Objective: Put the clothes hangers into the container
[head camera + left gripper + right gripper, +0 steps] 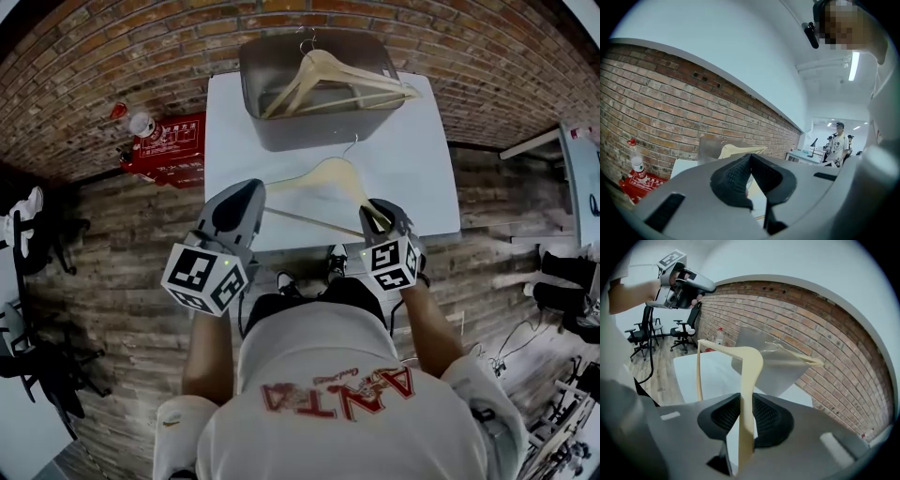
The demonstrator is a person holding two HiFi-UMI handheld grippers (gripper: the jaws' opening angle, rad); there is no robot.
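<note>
While the right gripper (pixel 377 208) hangs over the near edge of the white table (pixel 422 187), its jaws are clenched on one arm of a pale wooden clothes hanger (pixel 328 173). In the right gripper view, the ribbed black pads (pixel 766 416) press on both flat faces of that arm. The hanger's shoulder curves upward beyond the pads, and its cross bar slants off to the left. The hanger is clear of the table top, with its metal hook pointing toward the grey container (pixel 309 133) at the far end of the table.

A second wooden hanger (pixel 330 77) already lies inside the container, with one tip poking over the right rim.

The left gripper (pixel 247 190) is held beside the right one. Its jaws are closed tip to tip, and nothing is between them. On the floor to the left of the table is a red box (pixel 169 148) with a small bottle (pixel 141 123) beside it, against the brick wall (pixel 112 56).
</note>
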